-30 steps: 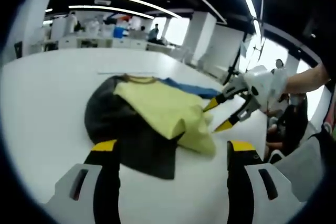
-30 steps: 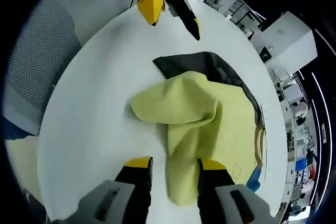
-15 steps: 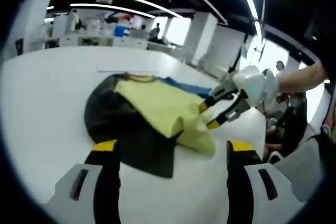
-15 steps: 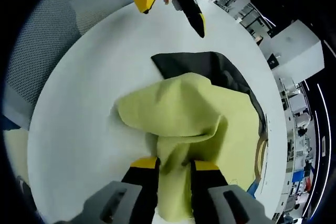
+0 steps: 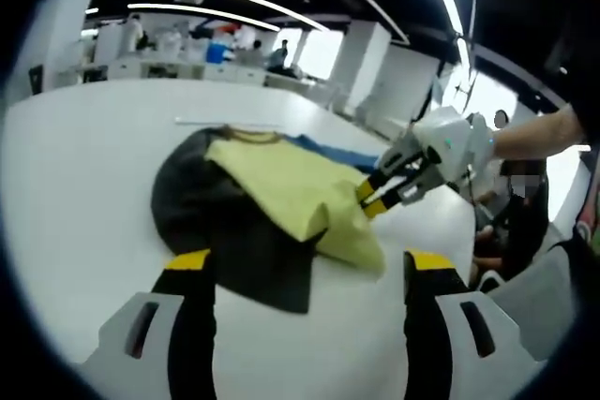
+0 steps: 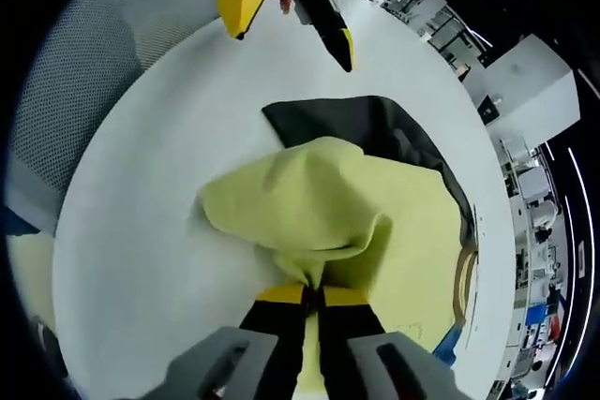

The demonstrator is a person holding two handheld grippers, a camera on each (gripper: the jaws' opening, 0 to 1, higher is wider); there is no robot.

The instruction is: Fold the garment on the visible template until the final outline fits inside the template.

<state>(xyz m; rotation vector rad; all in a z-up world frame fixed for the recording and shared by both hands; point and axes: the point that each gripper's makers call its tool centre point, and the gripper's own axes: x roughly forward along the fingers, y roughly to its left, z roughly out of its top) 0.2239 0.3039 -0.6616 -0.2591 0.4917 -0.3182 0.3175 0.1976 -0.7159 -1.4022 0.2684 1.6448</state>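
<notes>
One yellow garment (image 5: 295,196) lies on a dark template (image 5: 220,231) on the white table (image 5: 75,185), w/ a blue cloth (image 5: 337,155) behind. Left gripper view: left gripper (image 5: 305,274) hovers, jaws wide, holding nothing; right gripper (image 5: 373,198) pinches the garment's edge, likely to pull a fold over. Right gripper view: right gripper (image 6: 312,295) jaws nearly together on bunched garment (image 6: 309,208); left gripper (image 6: 286,7) waits across the template (image 6: 361,124).

Table (image 5: 84,166) bare left of garment (image 5: 291,196); chair (image 6: 75,91) crowds its edge.
</notes>
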